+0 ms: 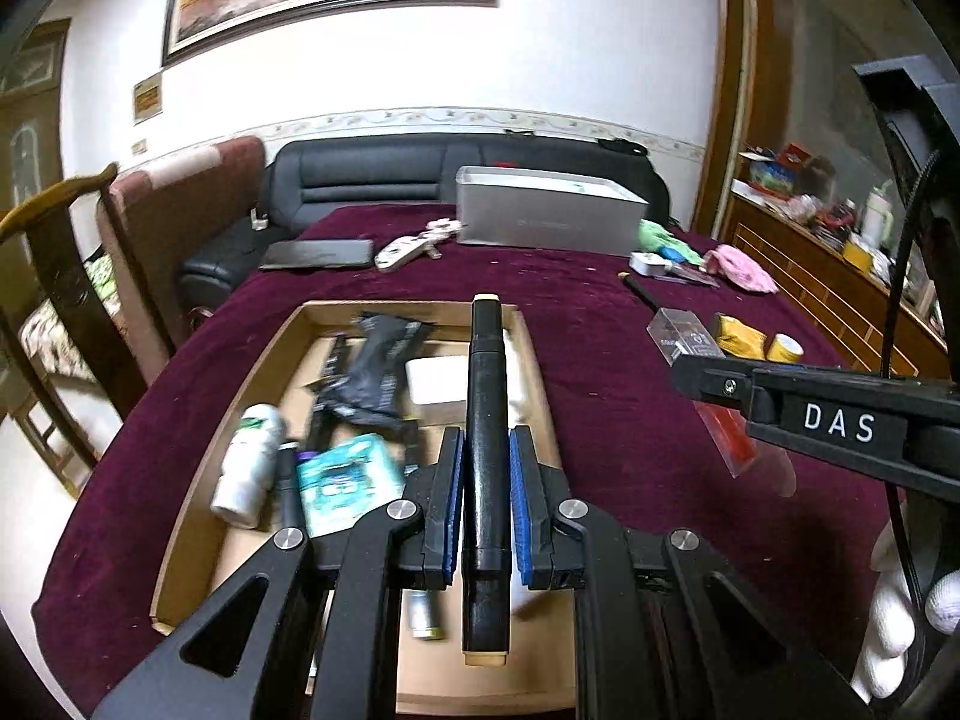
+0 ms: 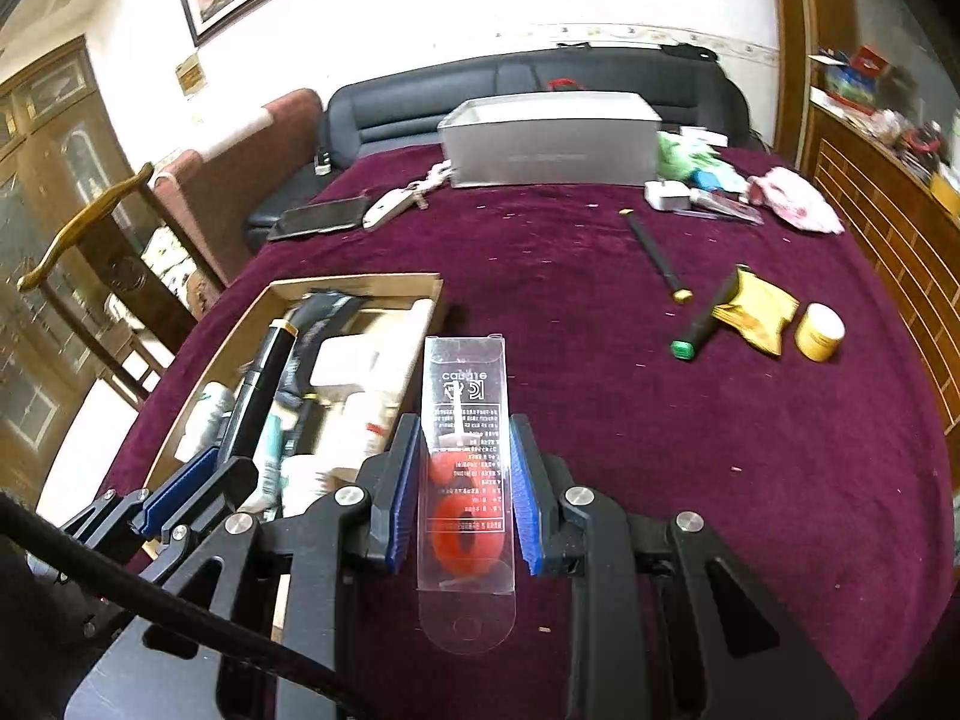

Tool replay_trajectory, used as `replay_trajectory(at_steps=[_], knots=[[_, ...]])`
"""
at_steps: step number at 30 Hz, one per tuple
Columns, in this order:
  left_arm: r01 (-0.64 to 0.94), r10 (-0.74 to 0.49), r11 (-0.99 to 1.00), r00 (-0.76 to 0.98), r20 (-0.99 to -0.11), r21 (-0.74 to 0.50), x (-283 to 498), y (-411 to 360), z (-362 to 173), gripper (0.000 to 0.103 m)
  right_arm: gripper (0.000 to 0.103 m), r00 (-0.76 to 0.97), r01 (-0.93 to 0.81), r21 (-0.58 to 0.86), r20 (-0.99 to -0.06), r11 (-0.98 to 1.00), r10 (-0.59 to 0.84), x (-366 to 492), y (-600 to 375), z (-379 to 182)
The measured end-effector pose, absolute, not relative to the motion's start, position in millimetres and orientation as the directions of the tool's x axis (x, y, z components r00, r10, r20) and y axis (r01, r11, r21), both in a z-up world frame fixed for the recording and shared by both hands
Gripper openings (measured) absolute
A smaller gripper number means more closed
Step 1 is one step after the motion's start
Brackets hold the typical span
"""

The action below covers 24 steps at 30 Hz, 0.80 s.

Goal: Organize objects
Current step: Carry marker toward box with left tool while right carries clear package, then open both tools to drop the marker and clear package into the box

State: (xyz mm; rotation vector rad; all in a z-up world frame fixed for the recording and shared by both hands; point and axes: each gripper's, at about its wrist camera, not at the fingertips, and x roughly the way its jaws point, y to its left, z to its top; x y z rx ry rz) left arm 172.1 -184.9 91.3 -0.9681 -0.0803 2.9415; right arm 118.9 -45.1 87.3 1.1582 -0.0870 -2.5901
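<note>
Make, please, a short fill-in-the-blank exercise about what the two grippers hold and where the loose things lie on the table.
1. The left gripper is shut on a black ____.
2. The right gripper grips a clear plastic package with something ____ inside.
3. The cardboard tray rests on a ____ tablecloth.
4. The small yellow jar lies beside a yellow ____.

Missing words: marker; red; dark red; packet

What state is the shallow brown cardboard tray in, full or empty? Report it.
Partly full. The shallow brown cardboard tray holds a white bottle, a teal packet and black pouches; bare floor shows near its front.
</note>
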Motion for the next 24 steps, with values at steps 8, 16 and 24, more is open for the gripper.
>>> replay_trajectory(at_steps=[8, 16, 24], knots=[[0.067, 0.023, -0.990, -0.789, -0.614, -0.123, 168.5, -247.8, 73.3, 0.012, 0.026, -0.567, 0.312, 0.176, -0.754, -0.934, -0.332, 114.3, -100.8, 69.3], [0.118, 0.010, -0.981, -0.766, -0.642, -0.156, 165.8, -282.7, 54.4, 0.012, 0.026, -0.499, 0.353, 0.177, -0.795, -0.919, -0.345, 113.0, -142.9, 44.7], [0.118, 0.028, -0.979, -0.734, -0.679, -0.168, 158.3, -293.2, 35.7, 0.012, 0.026, -0.461, 0.384, 0.176, -0.814, -0.907, -0.353, 117.7, -165.7, 31.2]])
